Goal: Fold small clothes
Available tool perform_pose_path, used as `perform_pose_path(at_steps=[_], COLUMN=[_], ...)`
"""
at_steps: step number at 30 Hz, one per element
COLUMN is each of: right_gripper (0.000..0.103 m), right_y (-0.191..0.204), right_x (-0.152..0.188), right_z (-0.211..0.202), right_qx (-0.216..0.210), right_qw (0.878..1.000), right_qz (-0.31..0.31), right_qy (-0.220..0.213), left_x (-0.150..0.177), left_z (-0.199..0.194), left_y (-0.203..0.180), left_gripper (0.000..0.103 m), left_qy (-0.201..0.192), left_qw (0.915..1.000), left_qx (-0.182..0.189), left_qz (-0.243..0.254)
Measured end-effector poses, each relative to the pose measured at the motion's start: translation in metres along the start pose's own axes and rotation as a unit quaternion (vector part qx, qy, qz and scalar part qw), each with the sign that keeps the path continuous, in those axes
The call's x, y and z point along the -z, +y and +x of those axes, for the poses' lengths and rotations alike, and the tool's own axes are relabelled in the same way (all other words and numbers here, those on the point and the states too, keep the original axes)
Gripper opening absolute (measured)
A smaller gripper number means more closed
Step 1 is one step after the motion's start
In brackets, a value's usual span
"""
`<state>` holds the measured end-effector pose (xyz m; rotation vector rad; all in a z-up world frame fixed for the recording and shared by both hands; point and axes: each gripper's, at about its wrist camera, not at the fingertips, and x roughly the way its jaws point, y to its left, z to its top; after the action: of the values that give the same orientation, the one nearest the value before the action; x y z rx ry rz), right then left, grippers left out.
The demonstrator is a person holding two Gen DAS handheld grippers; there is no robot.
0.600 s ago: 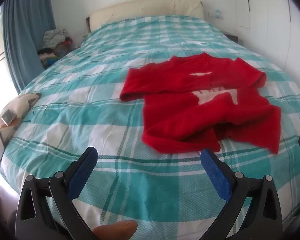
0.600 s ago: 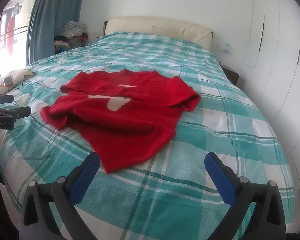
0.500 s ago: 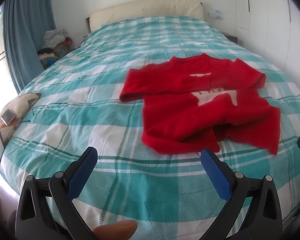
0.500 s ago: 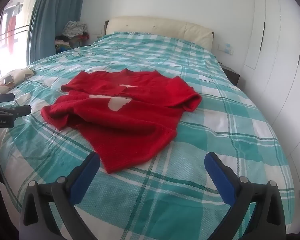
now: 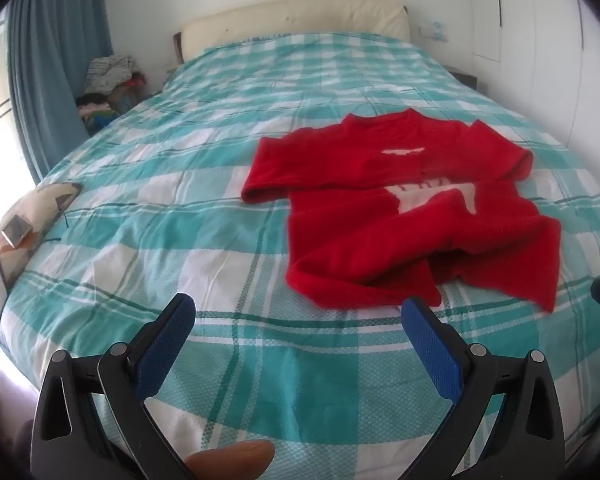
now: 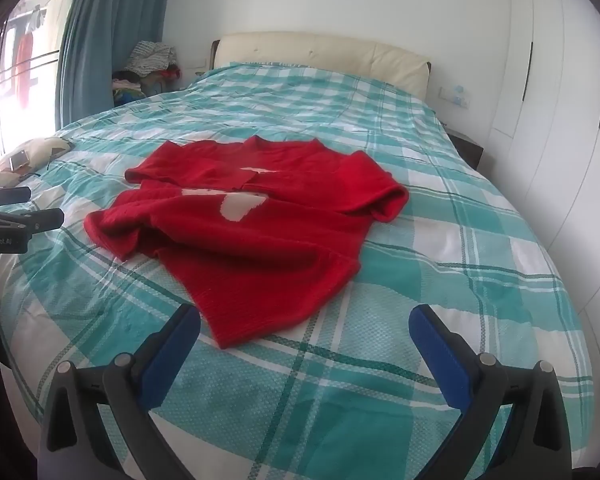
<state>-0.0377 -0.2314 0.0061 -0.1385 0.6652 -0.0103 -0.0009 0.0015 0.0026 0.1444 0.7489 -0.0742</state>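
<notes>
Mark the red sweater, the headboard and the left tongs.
red sweater (image 6: 260, 248): right wrist view, middle of the body.
headboard (image 5: 296, 16): left wrist view, cream front face.
left tongs (image 5: 298, 312): left wrist view, midway between the blue tips, open.

Almost nothing has changed: the red sweater (image 6: 244, 236) sits a touch lower and nearer in the right wrist view, the right gripper (image 6: 304, 332) having crept slightly toward it.

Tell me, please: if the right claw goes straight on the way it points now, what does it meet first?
Probably the near corner of the red sweater, lying just ahead of the open right claw on the checked bedspread. Depth is unclear, so it may touch the bedspread first.
</notes>
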Motion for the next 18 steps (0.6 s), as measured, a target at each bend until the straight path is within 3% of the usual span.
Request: perform_pose_path(at_steps=[18], right_gripper=[0.103], right_y=[-0.001], right_x=[0.0], right_z=[-0.0035], right_qx=[-0.007], right_qw=[1.0], right_qz=[0.007], right_qy=[-0.006], left_x=[0.0002], left_z=[0.003], left_y=[-0.003], left_gripper=[0.103], left_qy=[0.011], left_qw=[0.9999], left_qx=[0.003], left_qz=[0.005])
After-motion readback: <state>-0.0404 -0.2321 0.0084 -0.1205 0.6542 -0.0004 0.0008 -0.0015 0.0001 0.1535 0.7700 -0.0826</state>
